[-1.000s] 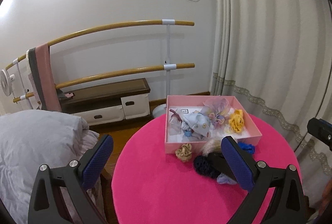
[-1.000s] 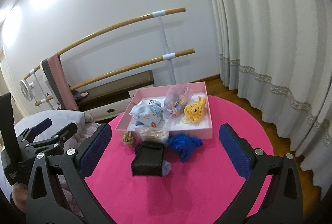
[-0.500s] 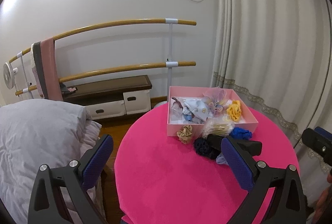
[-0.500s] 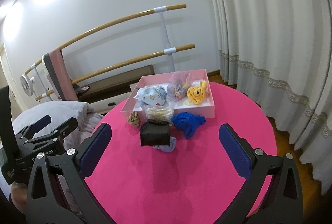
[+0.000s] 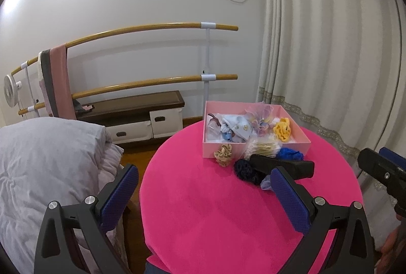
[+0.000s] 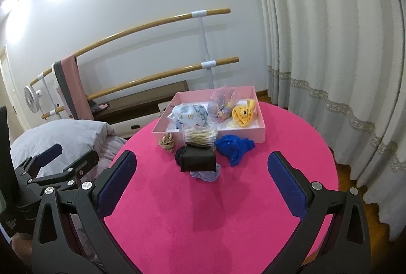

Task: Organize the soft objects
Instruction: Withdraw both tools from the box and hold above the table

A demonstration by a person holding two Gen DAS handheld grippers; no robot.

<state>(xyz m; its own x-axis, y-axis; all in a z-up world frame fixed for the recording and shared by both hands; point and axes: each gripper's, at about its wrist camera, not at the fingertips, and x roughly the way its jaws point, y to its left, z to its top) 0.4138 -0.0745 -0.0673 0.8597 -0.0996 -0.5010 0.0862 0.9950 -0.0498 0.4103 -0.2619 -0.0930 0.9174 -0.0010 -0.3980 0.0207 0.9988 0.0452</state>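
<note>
A pink box [image 5: 256, 147] [image 6: 258, 133] sits at the far side of a round pink table [image 5: 215, 210] [image 6: 215, 210]. It holds a blue patterned cloth [image 6: 190, 115], a pastel tulle piece [image 6: 220, 106] and a yellow knit item [image 6: 243, 113]. In front of it lie a beige scrunchie [image 6: 167, 142], a pale bundle [image 6: 200, 135], a black block [image 6: 199, 159], a dark scrunchie [image 5: 244, 170], a blue knit piece [image 6: 233, 147] and a lilac piece [image 6: 205, 175]. My left gripper [image 5: 203, 200] and right gripper [image 6: 203, 185] are open and empty, well short of the pile.
A grey duvet [image 5: 38, 159] lies left of the table. Ballet bars [image 5: 152, 28] with a pink towel [image 5: 57, 81] and a low cabinet [image 5: 132, 116] stand at the wall. Curtains [image 5: 330, 45] hang on the right. The left gripper shows in the right wrist view [image 6: 58, 167].
Both grippers have pulled back and up from the pile, so the box and objects look smaller and farther away. Both stay open and empty.
</note>
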